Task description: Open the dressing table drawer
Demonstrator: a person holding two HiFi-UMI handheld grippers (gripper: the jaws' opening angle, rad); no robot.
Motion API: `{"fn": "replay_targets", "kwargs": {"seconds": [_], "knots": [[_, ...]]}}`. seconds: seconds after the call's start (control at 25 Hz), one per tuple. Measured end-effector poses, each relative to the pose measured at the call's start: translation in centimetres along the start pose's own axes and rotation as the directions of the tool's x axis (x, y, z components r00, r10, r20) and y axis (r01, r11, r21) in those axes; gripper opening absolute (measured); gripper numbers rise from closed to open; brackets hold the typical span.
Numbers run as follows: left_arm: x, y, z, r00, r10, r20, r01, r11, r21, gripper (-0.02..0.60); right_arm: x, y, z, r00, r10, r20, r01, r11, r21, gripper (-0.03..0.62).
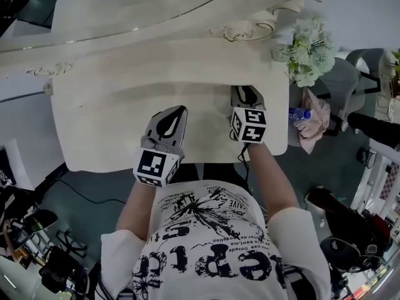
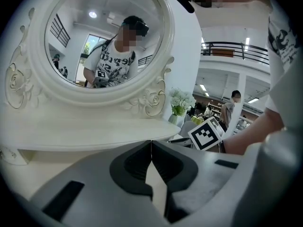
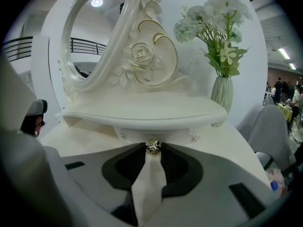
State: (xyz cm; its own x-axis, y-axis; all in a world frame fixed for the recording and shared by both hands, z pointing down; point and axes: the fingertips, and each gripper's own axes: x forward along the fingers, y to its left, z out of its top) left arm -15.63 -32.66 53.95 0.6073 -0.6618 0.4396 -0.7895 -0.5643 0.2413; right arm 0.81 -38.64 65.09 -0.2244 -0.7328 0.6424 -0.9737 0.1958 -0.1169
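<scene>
The right gripper [image 3: 152,149] is holding its jaws slightly spread around the drawer knob [image 3: 153,147] at twelve o'clock, contact unclear; the drawer is hiding beneath the shelf [image 3: 142,115]. The left gripper [image 2: 151,143] is pressing its jaws together, empty.

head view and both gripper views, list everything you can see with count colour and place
dressing table: one, cream, under both grippers
mirror: one, oval, carved cream frame, at the table's back
shelf: one, cream, below the mirror
drawer knob: one, gold, under the shelf, between the right jaw tips
flowers: one bunch, white, in a pale ribbed vase by the shelf's right end
water bottle: one, clear with blue, off the table's right edge beside a pink cloth
left gripper: grey, jaws together, empty, over the tabletop
right gripper: grey, jaws apart, at the knob
shirt: white with black print, bottom of head view
</scene>
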Motion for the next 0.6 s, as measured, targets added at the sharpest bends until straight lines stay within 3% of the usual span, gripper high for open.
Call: {"fn": "replay_targets", "kwargs": {"seconds": [0.6], "knots": [[-0.8, -0.8, -0.1, 1.000, 0.009, 0.001, -0.009, 1.000, 0.004, 0.020, -2.6, 0.9, -2.3, 0.999, 0.033, -0.018, -0.033, 0.999, -0.013, 0.104]]}}
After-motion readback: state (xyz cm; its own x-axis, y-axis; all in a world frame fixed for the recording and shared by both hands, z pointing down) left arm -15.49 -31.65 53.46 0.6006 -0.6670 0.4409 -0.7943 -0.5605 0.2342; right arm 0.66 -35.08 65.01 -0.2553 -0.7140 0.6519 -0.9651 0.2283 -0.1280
